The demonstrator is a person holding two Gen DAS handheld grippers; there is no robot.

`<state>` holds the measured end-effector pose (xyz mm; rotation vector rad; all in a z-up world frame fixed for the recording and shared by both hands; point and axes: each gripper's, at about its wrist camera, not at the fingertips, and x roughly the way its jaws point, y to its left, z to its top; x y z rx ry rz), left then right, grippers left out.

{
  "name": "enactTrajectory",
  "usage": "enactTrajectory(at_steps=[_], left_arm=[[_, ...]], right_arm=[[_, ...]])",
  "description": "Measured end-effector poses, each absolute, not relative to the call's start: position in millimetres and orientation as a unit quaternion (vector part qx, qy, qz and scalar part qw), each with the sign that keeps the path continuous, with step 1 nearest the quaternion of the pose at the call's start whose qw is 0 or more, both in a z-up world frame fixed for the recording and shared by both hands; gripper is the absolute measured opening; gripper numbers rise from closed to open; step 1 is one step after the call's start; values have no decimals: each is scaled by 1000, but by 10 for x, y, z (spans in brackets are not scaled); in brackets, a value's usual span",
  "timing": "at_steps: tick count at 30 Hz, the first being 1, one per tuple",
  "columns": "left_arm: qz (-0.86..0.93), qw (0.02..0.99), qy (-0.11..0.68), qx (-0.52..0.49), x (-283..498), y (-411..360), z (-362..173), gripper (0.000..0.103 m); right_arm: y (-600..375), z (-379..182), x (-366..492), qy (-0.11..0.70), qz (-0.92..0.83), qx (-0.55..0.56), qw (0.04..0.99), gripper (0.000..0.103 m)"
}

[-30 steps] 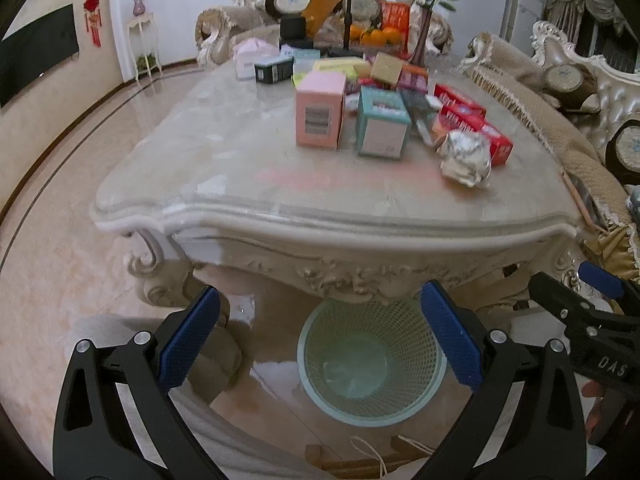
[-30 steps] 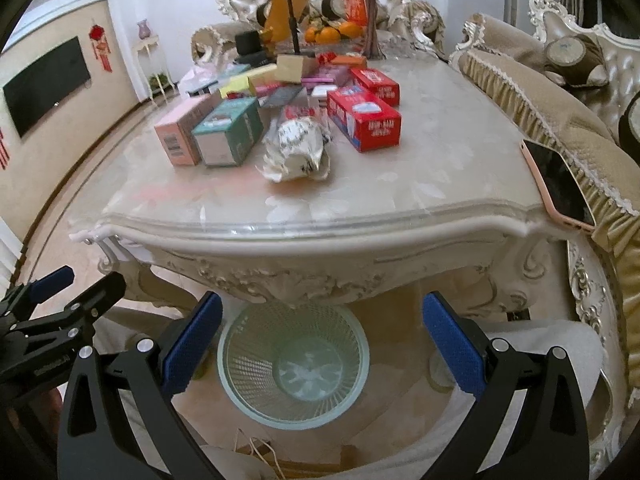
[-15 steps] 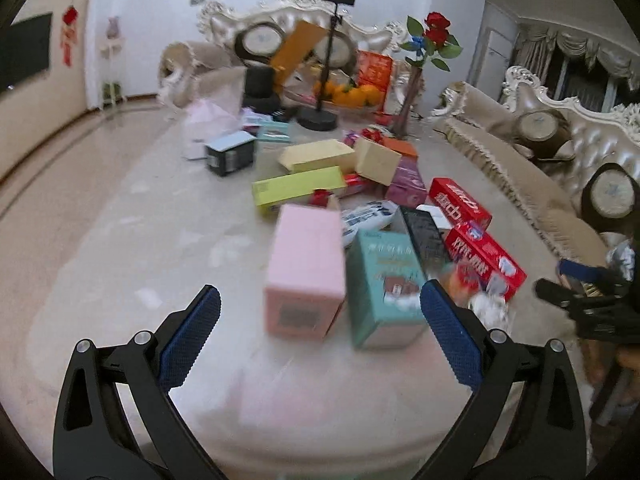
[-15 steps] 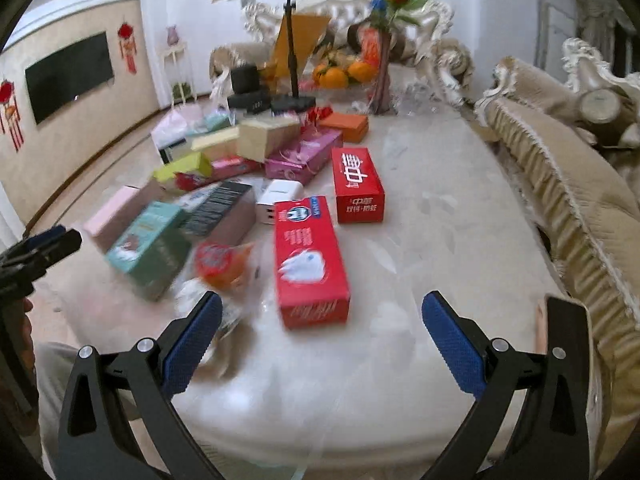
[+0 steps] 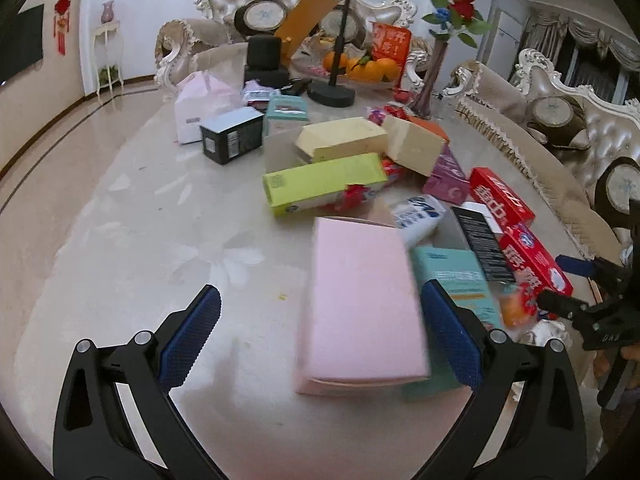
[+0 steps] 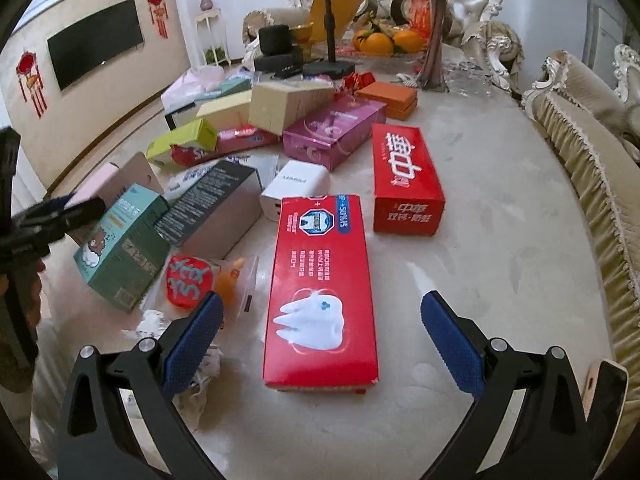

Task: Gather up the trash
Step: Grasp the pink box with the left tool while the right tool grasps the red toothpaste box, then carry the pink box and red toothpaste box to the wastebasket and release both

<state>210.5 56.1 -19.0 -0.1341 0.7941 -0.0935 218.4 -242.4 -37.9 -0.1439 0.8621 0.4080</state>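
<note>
Both tongs released, nothing held. Our left gripper [image 5: 318,336] hangs over the near part of the marble table [image 5: 132,248], spread fingers on either side of a pink box [image 5: 360,304], not touching it as far as we can tell. A teal box [image 5: 456,280] sits just right of the pink one, touching or nearly so.

Our right gripper [image 6: 320,338] is spread over the near end of a red toothpaste box [image 6: 320,296], which lies flat. A second red box [image 6: 406,178] lies farther off, to its right.

Trash candidates: crumpled white paper [image 6: 200,364] at the table's near left edge, partly behind the right gripper's left finger [image 6: 192,346]; a clear wrapper with a red and orange piece [image 6: 208,280] just beyond it, left of the toothpaste box. More boxes crowd the far half.
</note>
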Motion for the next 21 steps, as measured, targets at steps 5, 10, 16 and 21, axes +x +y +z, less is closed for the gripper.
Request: enactTrajectory(at_steps=[5,10,16,21], left_arm=[[-68,915,392,-71,2162,680,-189,97],[-71,912,403,-22,2175,467,-287,97],[-85,898,427,-61,2279,566,-410,50],[-75,899,428,-49,2257,551,-402,50]], right_arm=[[-2420,-388,2240,416,198,-66,885,95],[-2424,-433,2321,428,204,-53,879,81],[-2443,-453,2333,434,203,-62,875,80],[-2499,-459,2325,435,201,-51,876,57]])
